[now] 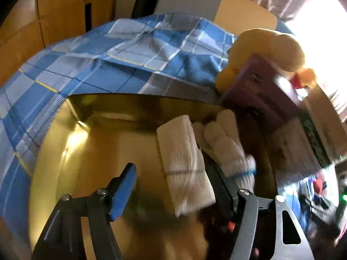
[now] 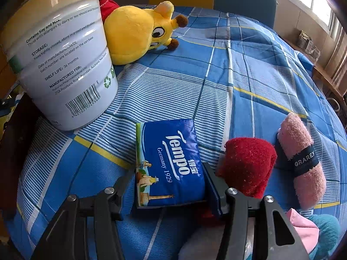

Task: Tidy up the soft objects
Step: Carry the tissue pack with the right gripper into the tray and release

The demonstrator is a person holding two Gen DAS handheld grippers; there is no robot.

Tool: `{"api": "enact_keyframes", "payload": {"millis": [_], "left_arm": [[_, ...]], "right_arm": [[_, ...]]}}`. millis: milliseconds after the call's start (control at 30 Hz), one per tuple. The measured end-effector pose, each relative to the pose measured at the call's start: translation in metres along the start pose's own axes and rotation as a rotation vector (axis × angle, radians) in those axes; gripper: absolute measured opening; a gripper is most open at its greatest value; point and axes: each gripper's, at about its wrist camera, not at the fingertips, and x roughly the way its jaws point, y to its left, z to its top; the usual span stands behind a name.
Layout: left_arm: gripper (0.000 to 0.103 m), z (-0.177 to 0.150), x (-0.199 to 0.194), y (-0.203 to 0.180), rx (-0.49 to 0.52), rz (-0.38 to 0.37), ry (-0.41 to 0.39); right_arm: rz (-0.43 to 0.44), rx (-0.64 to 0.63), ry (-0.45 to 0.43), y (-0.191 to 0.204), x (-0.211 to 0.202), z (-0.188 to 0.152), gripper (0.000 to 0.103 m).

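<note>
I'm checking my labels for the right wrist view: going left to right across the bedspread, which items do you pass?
White tin can → yellow plush toy → blue Tempo tissue pack → red rolled towel → pink rolled towel.

Daylight from windows (image 2: 321, 10) at upper right blows out that corner in the left wrist view, whose golden tin interior (image 1: 104, 143) shows glare and soft blur, while the right wrist view is sharp, both bowed at the edges

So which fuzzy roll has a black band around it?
The pink roll, lying furthest right on the blue checked cloth. The red roll beside it has no band.
</note>
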Motion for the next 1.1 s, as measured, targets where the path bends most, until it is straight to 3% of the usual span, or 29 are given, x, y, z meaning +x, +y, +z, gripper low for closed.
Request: {"api": "enact_keyframes", "payload": {"millis": [167,267,333,400,533,700,833,933,1100], "left_arm": [[0.074,-0.031,-0.041,0.001,0.039,-0.030,-0.043],[0.075,-0.047,-0.055,0.003,0.071,-0.047,-0.049],[0.075,-0.058,-0.063,0.004,0.093,-0.048,-0.058],[0.075,-0.065,-0.069,0.006,0.101,-0.051,-0.062],[0.077,-0.072,-0.082,0.012,0.098,-0.050,-0.077],[0.079,-0.075,-0.100,0.020,0.114,-0.016,-0.123],[0.080,-0.077,-0.106,0.022,0.136,-0.012,-0.143],[0.080,-0.078,-0.110,0.023,0.139,-0.012,-0.152],[0.080,-0.079,-0.111,0.027,0.140,0.001,-0.152]], "right_arm": [[0.006,0.028,0.028,-0.003,0.002,0.006,0.055],[-0.023,0.081,0.081,-0.008,0.002,0.021,0.054],[-0.019,0.133,0.063,-0.017,-0.006,0.037,0.054],[-0.029,0.182,0.035,-0.027,-0.017,0.060,0.054],[-0.161,0.219,0.017,-0.042,-0.032,0.124,0.054],[-0.236,0.253,-0.054,-0.038,-0.057,0.206,0.054],[-0.160,0.224,-0.141,0.002,-0.086,0.261,0.054],[-0.038,0.097,-0.220,0.061,-0.105,0.284,0.054],[0.193,-0.188,-0.266,0.175,-0.119,0.269,0.054]]}}
